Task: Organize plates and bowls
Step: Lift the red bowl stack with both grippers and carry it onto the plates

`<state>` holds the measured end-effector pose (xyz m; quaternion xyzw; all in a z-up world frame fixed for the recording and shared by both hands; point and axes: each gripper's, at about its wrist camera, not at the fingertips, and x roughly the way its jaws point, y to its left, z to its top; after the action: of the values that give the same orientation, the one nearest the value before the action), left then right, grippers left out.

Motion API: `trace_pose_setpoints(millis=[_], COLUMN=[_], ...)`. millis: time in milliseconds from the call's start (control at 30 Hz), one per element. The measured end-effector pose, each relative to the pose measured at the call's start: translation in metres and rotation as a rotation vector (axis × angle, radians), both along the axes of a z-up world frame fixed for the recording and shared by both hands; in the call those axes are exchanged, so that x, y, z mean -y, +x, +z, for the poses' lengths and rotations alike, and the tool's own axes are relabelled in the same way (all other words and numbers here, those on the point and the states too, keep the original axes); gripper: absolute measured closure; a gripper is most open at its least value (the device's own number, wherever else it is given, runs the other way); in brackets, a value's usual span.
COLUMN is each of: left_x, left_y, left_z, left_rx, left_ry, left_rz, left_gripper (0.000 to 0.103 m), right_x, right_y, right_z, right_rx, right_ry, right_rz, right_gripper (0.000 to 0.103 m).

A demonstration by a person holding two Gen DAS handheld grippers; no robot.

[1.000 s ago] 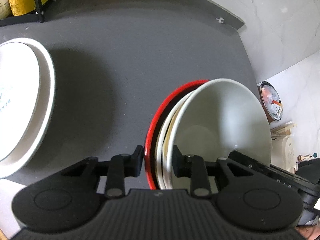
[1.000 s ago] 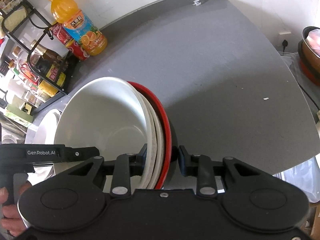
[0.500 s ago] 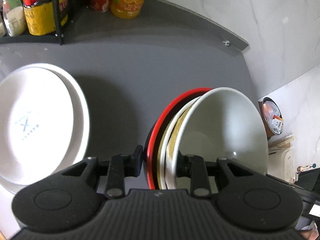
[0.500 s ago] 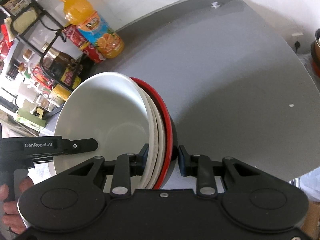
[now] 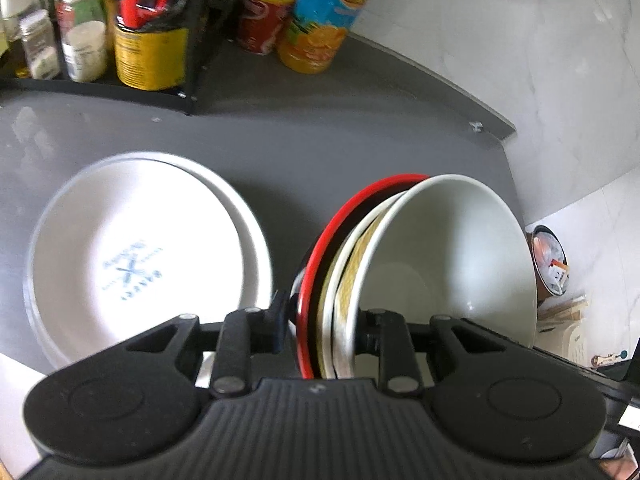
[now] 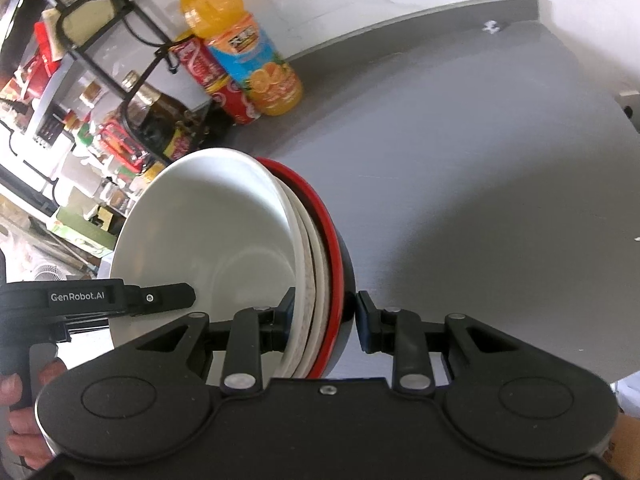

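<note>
In the left wrist view, the left tool [image 5: 320, 320] is gripping the near rim of a nested bowl stack [image 5: 400, 272]: a white bowl [image 5: 452, 256] innermost, a cream one with a yellowish pattern, and a red-rimmed bowl [image 5: 352, 216] outermost. The jaws are closing a little more, with the rims between them and both pads looking pressed on. The stack is hanging tilted on edge above the grey desk [image 5: 320, 148], not resting on it. Just left of it, two nested white plates [image 5: 136, 264] with a blue mark are sitting on the desk, already grouped. A rack [image 5: 120, 32] of jars, a red can and an orange juice bottle [image 5: 324, 12] are standing at the back.

In the right wrist view, the right tool [image 6: 324, 316] is straddling the opposite rim of the same stack, jaws narrow; its inner pad is touching the white bowl, while whether the outer pad is touching the dark outer wall cannot be told for sure, though it is reading as a grip. The left tool's body and a hand [image 6: 16, 408] are showing at the left edge. Most of the desk here is bare.

Judging progress: bowls are looking nested and plates stacked, so sorting seems mostly done; what is left is probably setting the bowl stack down, likely beside the plates, and letting go.
</note>
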<state>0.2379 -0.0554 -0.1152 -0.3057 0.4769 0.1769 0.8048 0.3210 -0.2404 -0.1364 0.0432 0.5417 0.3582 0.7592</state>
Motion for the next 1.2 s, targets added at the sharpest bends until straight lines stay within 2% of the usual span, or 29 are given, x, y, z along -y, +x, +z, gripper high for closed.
trace_pose_setpoints(millis=[500,867,1200], left_x=[-0.064,-0.112,-0.15], left_y=[-0.045,-0.073,-0.078], left_z=[0.022,0.014,-0.003], left_rx=[0.011,-0.009,-0.048], left_ry=[0.013,0.004,-0.024], left_rz=[0.047,0.069,0.064], left_gripper=[0.078,0.078,0.078], right_x=[-0.065,-0.116,-0.149], right_y=[-0.036,-0.057,-0.069], right_z=[0.016,0.01,-0.004], right_rx=[0.017,-0.004,-0.038], right_ry=[0.004,-0.013,-0.062], right_rz=[0.053,0.069,0.078], right_gripper=[0.075,0.075,0.075])
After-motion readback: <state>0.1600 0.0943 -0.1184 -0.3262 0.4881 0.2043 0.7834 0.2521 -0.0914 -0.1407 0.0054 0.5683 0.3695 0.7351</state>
